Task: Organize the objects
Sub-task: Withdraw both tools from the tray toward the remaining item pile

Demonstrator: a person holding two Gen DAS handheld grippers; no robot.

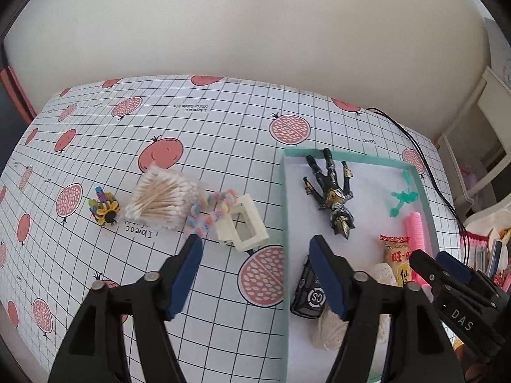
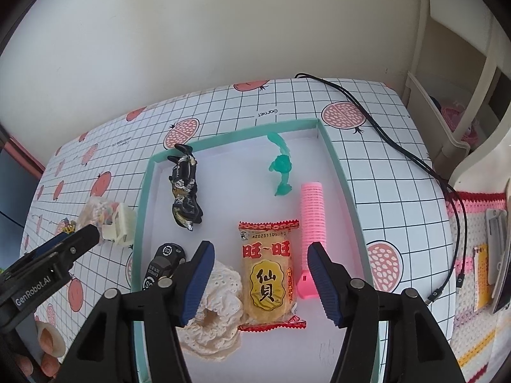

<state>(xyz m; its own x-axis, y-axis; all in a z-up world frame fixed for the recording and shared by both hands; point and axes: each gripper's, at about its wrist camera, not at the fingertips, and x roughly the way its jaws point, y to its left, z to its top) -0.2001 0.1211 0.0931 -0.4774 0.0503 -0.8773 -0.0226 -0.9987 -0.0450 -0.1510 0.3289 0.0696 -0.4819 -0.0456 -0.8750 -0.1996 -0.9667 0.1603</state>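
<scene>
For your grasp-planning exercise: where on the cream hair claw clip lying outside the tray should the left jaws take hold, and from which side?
Grip the cream hair claw clip across its rectangular open frame, at the end nearer the camera, coming from above. That end lies clear on the tablecloth, while the pastel bead bracelet overlaps the far end. The left gripper hangs open just short of it.

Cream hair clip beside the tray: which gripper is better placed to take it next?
Left. The open left gripper faces the cream hair clip just ahead, while the open right gripper hangs over the tray.
</scene>
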